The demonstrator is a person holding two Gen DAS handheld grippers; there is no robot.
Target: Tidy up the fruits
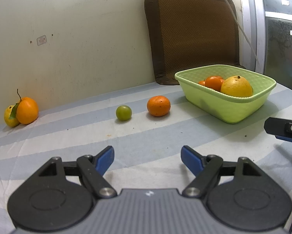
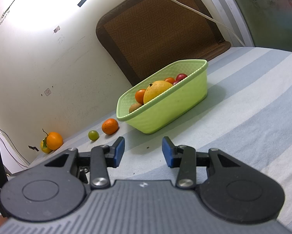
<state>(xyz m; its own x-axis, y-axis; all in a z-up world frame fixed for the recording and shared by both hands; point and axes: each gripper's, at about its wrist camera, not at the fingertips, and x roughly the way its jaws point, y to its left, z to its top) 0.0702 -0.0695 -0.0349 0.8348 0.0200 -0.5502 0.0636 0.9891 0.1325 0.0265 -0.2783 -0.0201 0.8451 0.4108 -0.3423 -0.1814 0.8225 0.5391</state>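
Your left gripper (image 1: 147, 157) and right gripper (image 2: 143, 152) both had their jaws spread, gripping nothing. The round orange mandarin (image 1: 158, 105) and small green fruit (image 1: 123, 113) could have rolled off if nudged before the jaws closed. Either could also have clipped the pale green plastic basket (image 1: 233, 105).

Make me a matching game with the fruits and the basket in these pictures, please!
Things:
1. small green fruit
2. big yellow fruit
3. orange with a leaf
4. green basket

Places:
A. inside the basket
B. far left, touching a yellow lemon by the wall
C. in front of the brown mat
D. on the striped cloth, just left of the lone tangerine

Pairs: 1-D, 2-A, 3-B, 4-C
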